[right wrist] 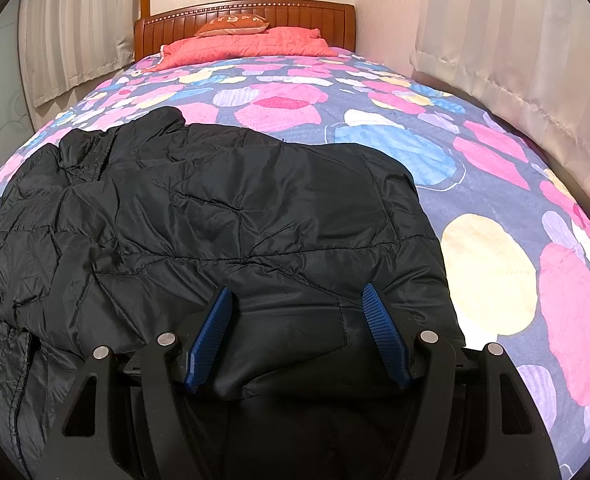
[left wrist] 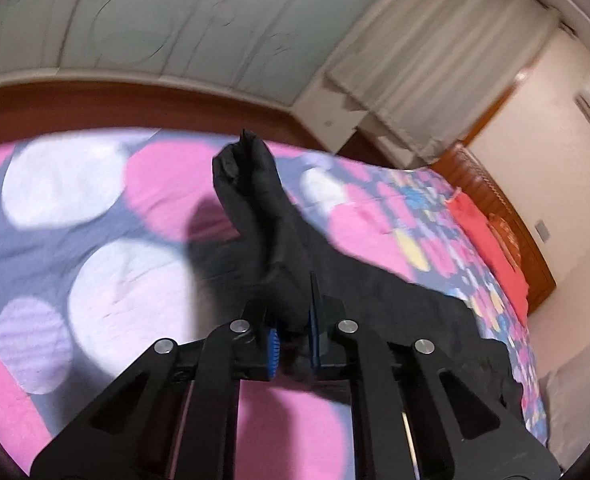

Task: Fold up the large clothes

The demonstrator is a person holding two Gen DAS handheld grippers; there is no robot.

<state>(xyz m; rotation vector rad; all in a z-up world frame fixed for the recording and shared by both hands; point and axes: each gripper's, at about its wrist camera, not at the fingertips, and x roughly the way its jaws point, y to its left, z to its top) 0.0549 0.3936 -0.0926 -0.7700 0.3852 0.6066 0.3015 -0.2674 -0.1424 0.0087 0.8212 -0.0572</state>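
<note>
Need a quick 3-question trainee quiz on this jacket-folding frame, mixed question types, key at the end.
1. True or false: the left tongs are shut on a bunched part of the black jacket.
2. Multiple choice: the right tongs are A) shut on the jacket, B) open with jacket fabric between the pads, C) open over the bare bedspread.
3. Short answer: what lies at the headboard end of the bed?

Key:
1. True.
2. B.
3. A red quilted pillow with a small orange cushion on top.
</note>
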